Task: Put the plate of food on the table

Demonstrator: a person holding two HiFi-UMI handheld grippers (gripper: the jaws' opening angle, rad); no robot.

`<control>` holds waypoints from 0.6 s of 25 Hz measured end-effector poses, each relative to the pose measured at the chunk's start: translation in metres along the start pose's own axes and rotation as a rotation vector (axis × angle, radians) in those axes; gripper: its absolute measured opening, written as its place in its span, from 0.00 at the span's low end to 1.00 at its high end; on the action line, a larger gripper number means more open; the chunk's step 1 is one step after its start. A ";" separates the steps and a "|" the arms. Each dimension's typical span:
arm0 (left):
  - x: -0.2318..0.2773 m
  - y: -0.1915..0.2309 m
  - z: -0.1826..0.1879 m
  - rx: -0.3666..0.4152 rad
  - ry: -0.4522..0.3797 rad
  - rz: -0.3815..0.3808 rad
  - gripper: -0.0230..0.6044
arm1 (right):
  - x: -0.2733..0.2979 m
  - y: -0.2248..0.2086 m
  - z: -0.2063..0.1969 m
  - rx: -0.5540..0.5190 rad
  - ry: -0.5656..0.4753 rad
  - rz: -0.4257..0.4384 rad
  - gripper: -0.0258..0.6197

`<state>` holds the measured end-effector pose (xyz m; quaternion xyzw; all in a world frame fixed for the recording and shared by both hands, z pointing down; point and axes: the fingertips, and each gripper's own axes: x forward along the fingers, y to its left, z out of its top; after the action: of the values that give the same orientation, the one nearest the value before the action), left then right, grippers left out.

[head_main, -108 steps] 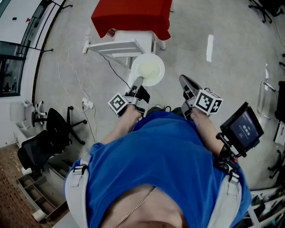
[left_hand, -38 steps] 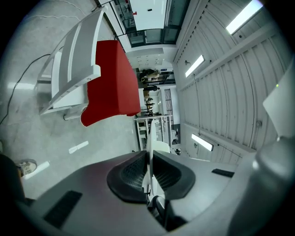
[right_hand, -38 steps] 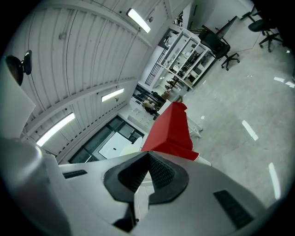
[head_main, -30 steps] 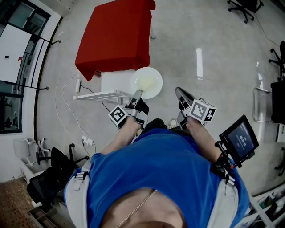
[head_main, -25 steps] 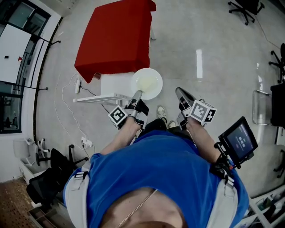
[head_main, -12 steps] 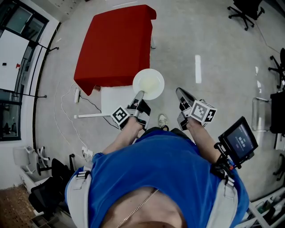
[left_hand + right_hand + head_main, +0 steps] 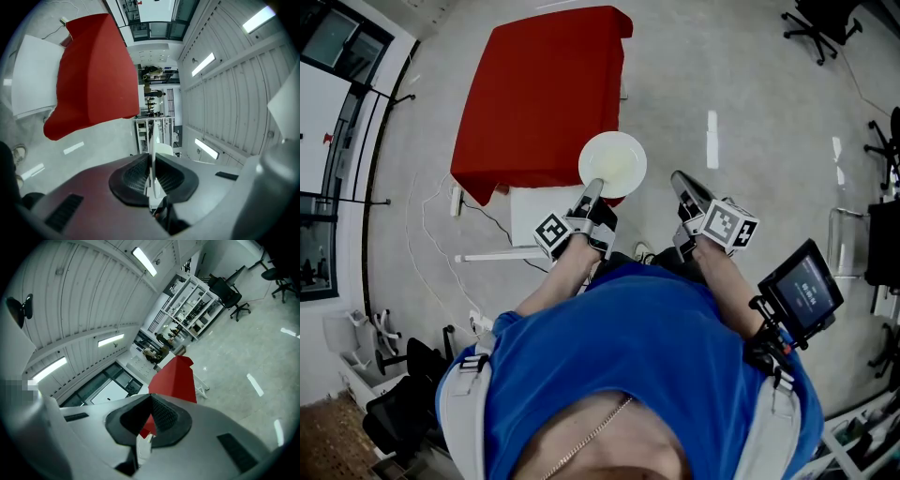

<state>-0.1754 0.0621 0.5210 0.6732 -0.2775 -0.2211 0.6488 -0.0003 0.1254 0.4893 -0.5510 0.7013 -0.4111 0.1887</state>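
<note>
Round white plate (image 7: 612, 161) of pale yellowish food, clamped edge-on by its rim in left gripper (image 7: 592, 190), overlapping near edge of red-clothed rectangular table (image 7: 539, 94) close to its right corner. Beside it, right gripper (image 7: 683, 184), jaws together, empty.

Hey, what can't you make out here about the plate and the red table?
Food on the plate: head view, too small and pale; left gripper view shows it edge-on in the left tongs.
Surface beneath the red cloth: covered in every view.
Text on the screen: head view, too small.
</note>
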 end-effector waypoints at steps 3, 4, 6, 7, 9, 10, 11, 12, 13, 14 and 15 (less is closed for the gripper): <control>0.002 0.001 0.001 -0.009 0.005 0.024 0.08 | 0.002 0.002 0.004 -0.003 0.004 -0.011 0.04; 0.003 0.002 0.005 -0.013 0.002 0.030 0.08 | 0.005 0.005 0.006 -0.004 0.009 -0.012 0.04; 0.006 0.004 0.011 -0.010 -0.007 0.032 0.08 | 0.012 0.005 0.009 -0.005 0.016 -0.013 0.04; 0.009 0.005 0.013 -0.009 -0.012 0.033 0.08 | 0.015 0.002 0.009 -0.004 0.018 -0.014 0.04; 0.010 0.011 0.014 -0.009 -0.023 0.039 0.08 | 0.021 -0.003 0.009 -0.003 0.024 -0.008 0.04; 0.010 0.014 0.015 -0.010 -0.028 0.044 0.08 | 0.023 -0.004 0.008 -0.003 0.027 -0.002 0.04; 0.008 0.016 0.014 -0.011 -0.033 0.048 0.08 | 0.024 -0.005 0.007 -0.004 0.030 0.004 0.04; 0.006 0.018 0.013 -0.009 -0.038 0.050 0.08 | 0.024 -0.006 0.005 -0.002 0.035 0.012 0.04; 0.005 0.020 0.011 -0.005 -0.044 0.050 0.08 | 0.024 -0.007 0.003 0.002 0.040 0.020 0.04; 0.008 0.020 0.013 0.001 -0.052 0.051 0.08 | 0.029 -0.009 0.004 0.004 0.047 0.030 0.04; 0.017 0.020 0.018 0.005 -0.063 0.053 0.08 | 0.039 -0.012 0.009 0.005 0.057 0.040 0.04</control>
<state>-0.1767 0.0375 0.5410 0.6599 -0.3161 -0.2241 0.6437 0.0015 0.0852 0.5006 -0.5243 0.7164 -0.4244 0.1782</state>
